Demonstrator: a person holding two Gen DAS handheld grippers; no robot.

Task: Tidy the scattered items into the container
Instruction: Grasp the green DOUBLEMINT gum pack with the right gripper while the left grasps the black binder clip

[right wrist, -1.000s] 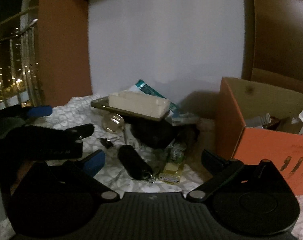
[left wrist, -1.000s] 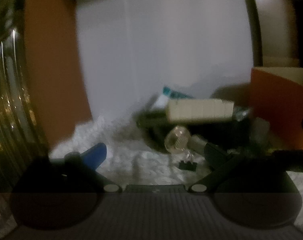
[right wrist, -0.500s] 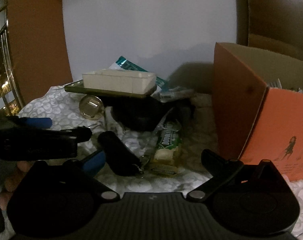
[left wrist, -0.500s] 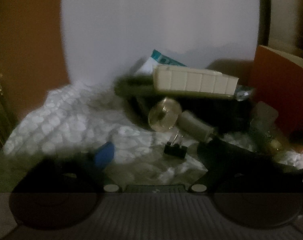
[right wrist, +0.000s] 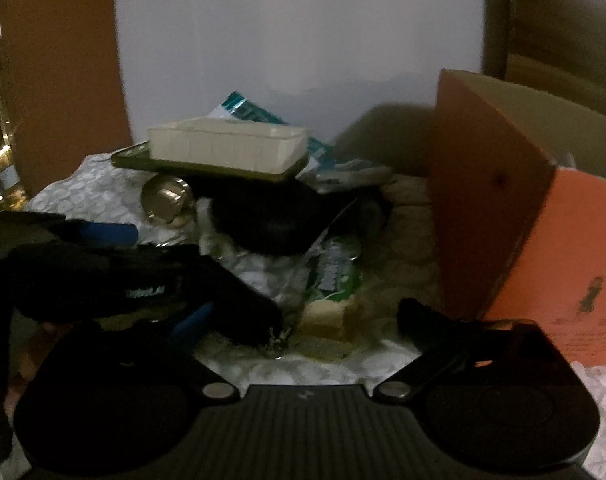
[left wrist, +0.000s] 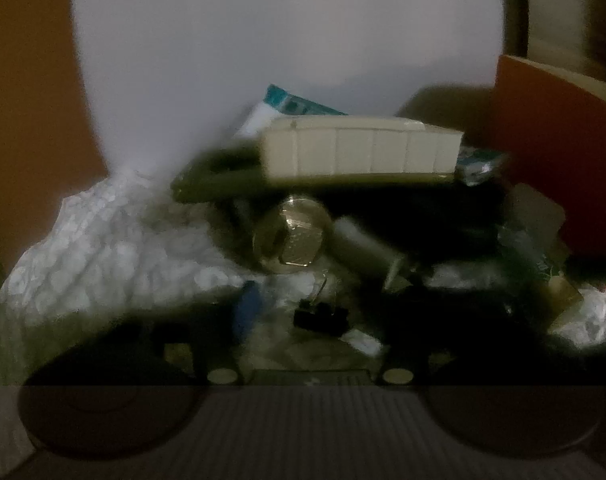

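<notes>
The scene is dim. In the left wrist view my left gripper (left wrist: 323, 316) is open, its fingers on either side of a small black binder clip (left wrist: 321, 318) on the white patterned cloth (left wrist: 103, 248). Behind it lie a round gold-and-clear piece (left wrist: 293, 236), a grey cylinder (left wrist: 363, 246) and a cream tray (left wrist: 363, 150) on a dark pile. In the right wrist view my right gripper (right wrist: 303, 312) is open around a green snack bar (right wrist: 333, 276) and a dark cylinder (right wrist: 243, 304). The orange box (right wrist: 543, 248) stands to the right. The left gripper (right wrist: 103, 276) shows at the left.
A teal and white packet (right wrist: 255, 114) leans on the white wall (right wrist: 303, 40) behind the pile. An orange panel (right wrist: 63, 60) stands at the left. The orange box (left wrist: 559, 148) also shows at the right of the left wrist view.
Both grippers have moved forward and down toward the pile. The binder clip now lies between the left fingers. The snack bar and dark cylinder are closer to the right gripper.
</notes>
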